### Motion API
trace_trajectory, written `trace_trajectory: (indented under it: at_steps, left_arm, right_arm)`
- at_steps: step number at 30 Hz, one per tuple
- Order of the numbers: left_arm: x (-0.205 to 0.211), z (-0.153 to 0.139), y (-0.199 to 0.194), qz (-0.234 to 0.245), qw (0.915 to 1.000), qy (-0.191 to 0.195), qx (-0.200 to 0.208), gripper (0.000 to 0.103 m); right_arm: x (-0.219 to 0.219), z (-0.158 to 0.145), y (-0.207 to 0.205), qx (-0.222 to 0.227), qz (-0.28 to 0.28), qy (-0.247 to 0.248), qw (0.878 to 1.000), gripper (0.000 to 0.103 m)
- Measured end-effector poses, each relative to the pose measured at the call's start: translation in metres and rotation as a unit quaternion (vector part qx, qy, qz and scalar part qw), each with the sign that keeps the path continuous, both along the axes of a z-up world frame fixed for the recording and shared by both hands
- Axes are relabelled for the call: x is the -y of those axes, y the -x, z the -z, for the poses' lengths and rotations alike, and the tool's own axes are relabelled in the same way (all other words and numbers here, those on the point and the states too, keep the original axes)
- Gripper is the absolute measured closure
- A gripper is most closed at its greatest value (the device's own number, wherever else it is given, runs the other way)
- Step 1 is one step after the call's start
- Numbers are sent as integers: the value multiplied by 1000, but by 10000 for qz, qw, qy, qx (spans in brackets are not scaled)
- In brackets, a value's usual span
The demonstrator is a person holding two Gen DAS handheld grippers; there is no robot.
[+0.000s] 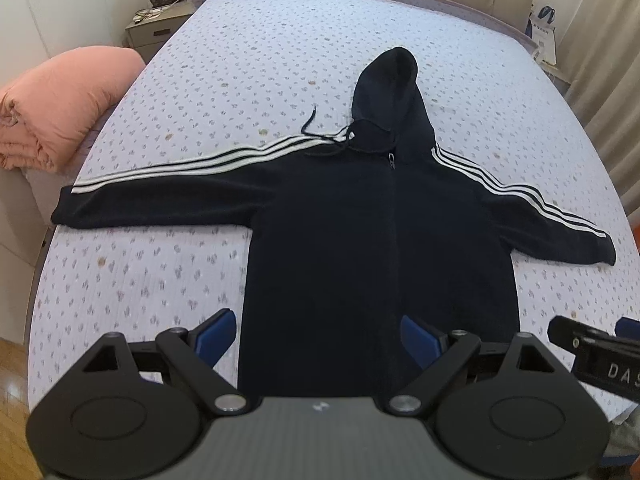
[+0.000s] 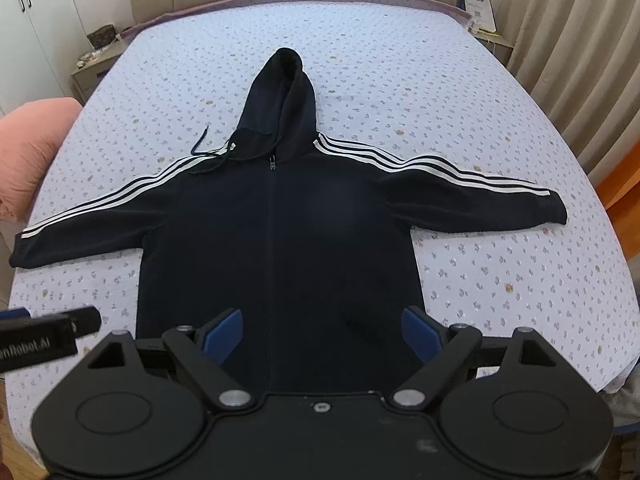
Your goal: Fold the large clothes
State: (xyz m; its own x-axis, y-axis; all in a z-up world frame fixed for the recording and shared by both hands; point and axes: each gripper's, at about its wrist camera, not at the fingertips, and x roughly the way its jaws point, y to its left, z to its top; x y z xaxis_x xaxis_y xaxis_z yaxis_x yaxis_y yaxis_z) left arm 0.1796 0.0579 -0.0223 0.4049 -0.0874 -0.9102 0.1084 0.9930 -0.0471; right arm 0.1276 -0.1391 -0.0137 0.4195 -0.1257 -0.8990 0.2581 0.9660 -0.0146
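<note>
Fleecy black hoodie point(image 1: 340, 220) flat w/ sleeves outspread on quilted floral bedspread point(image 1: 240, 60), both grippers point(image 1: 316, 338) point(image 2: 322, 332) open, empty.

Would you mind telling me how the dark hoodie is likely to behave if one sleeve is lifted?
The hoodie lies flat and limp, so its sleeve would probably droop. It looks thick, so likely fairly heavy. The drawstring may dangle.

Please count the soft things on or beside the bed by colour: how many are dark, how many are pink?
Dark: 1, the hoodie, spread flat on the bed with both sleeves out.
Pink: 1, the quilt, folded at the bed's left edge.
Total: 2
</note>
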Motion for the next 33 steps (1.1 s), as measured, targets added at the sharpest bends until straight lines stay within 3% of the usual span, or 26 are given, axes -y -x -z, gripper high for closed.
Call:
trace_trajectory:
  at_steps: [7, 15, 21, 25, 33]
  left_arm:
    - [15, 16, -35, 419, 9987, -282, -108, 12]
    - [44, 27, -48, 560, 9977, -328, -173, 12]
    - [65, 24, -47, 304, 9982, -462, -217, 12]
    - [83, 27, -49, 147, 9989, -277, -361, 12]
    - [133, 37, -63, 57, 9997, -133, -198, 12]
  right_arm:
    - [0, 6, -22, -35, 207, 5, 9998, 0]
    - [17, 19, -31, -228, 308, -70, 9992, 0]
    - [44, 27, -47, -185, 118, -228, 9995, 0]
    - [68, 33, -60, -175, 52, -307, 9994, 0]
    - [129, 51, -76, -236, 67, -340, 9991, 0]
